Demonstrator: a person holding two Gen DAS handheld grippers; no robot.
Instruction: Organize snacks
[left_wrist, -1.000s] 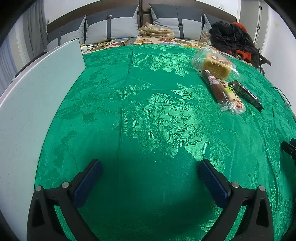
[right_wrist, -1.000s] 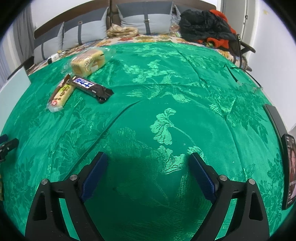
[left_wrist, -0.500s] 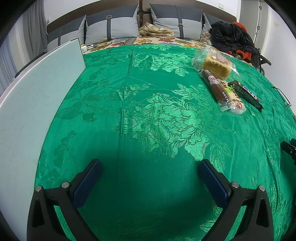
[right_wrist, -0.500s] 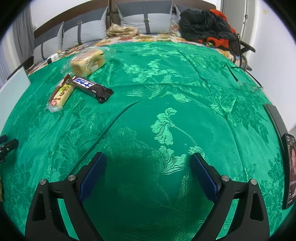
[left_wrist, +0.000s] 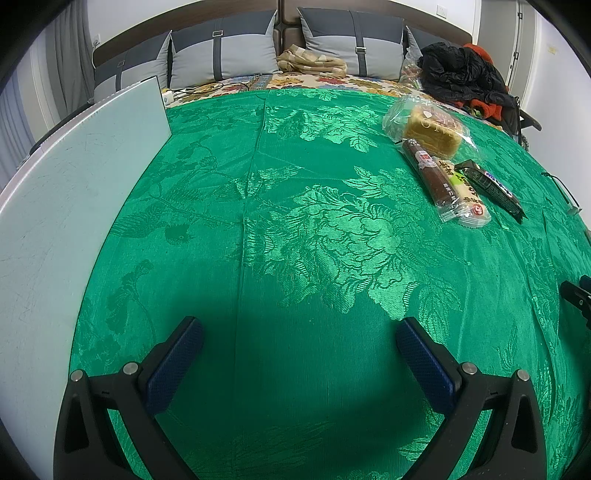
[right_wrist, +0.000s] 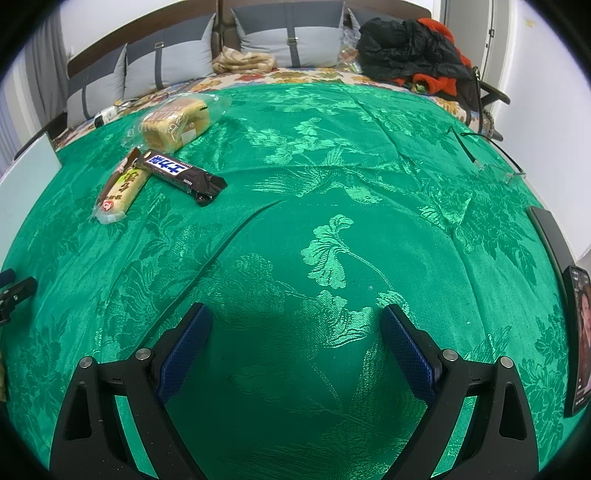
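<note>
Your left gripper (left_wrist: 299, 339) and right gripper (right_wrist: 295, 325) both hang spread wide over the green cloth (left_wrist: 295, 258), grasping nothing; the bagged bread (right_wrist: 177, 122), the yellow snack bar (right_wrist: 123, 190) and the dark chocolate bar (right_wrist: 181, 175) lie clustered together well ahead of you; a white board (left_wrist: 74, 203) lies to your left.

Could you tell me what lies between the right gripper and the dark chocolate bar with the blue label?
Only bare green floral cloth, crossed by one fold, lies between the open right gripper and the dark chocolate bar, as the right wrist view shows.
</note>
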